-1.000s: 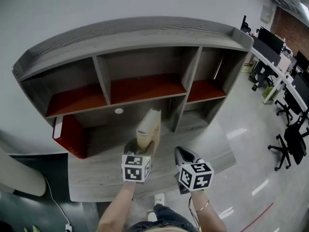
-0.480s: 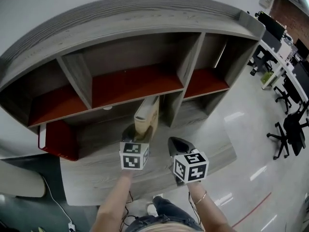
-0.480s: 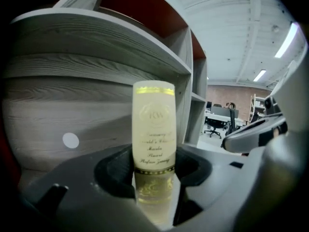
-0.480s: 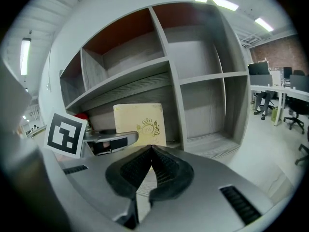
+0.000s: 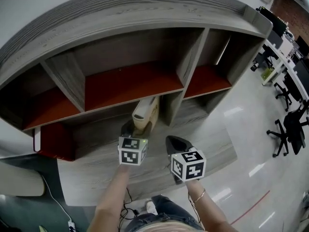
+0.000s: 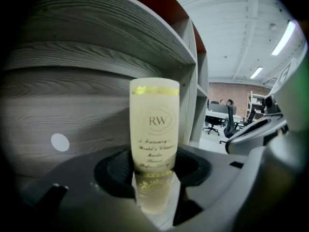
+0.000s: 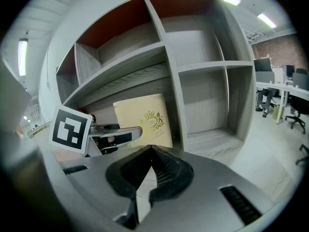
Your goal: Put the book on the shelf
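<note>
While the cream book is pinched across its covers, near the foot of the spine, by the jaws of the left gripper, it is kept upright with the spine turned toward the holder, evidently so that it can be slid in on end; the grip is set low, which is judged to leave the upper part free to pass beneath the red-lined board; the book is held at the mouth of the lower middle compartment of the grey shelf, just beside the upright divider; whether its foot touches the lower board cannot be told; the right gripper is carried just to the right, jaws pressed together on nothing, apparently kept clear of the work; a red book is seen at the far left of that level.
</note>
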### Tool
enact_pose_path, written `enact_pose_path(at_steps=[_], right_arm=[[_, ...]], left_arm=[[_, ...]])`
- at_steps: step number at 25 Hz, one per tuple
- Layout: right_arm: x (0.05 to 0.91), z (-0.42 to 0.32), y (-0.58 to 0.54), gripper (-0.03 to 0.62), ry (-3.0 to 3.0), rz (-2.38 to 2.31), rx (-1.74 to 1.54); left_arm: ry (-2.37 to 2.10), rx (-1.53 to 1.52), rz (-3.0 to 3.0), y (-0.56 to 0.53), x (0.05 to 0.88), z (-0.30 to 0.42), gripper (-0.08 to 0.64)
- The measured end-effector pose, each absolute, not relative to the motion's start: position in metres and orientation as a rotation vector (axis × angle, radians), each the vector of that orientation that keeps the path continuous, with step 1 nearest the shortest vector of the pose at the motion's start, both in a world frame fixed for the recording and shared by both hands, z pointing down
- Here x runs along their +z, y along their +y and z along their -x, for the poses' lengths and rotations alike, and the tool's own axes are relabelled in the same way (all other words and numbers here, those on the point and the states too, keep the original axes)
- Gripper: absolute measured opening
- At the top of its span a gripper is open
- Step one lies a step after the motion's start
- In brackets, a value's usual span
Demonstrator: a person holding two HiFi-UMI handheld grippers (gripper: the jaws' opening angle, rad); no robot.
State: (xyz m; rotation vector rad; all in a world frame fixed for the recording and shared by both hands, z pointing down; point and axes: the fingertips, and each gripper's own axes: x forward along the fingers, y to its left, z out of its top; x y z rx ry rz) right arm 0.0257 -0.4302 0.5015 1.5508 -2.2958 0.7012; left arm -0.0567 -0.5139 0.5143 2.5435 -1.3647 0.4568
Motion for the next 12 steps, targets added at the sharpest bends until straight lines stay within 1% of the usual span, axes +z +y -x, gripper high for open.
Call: enact_pose_path(at_steps=[12], right_arm=[[0.521,-0.02,-0.452,0.009,-2.266,-1.476,0.719]], left_arm=[[-1.325,0.522,-2.536,-0.533,0.528,0.044,0.219]])
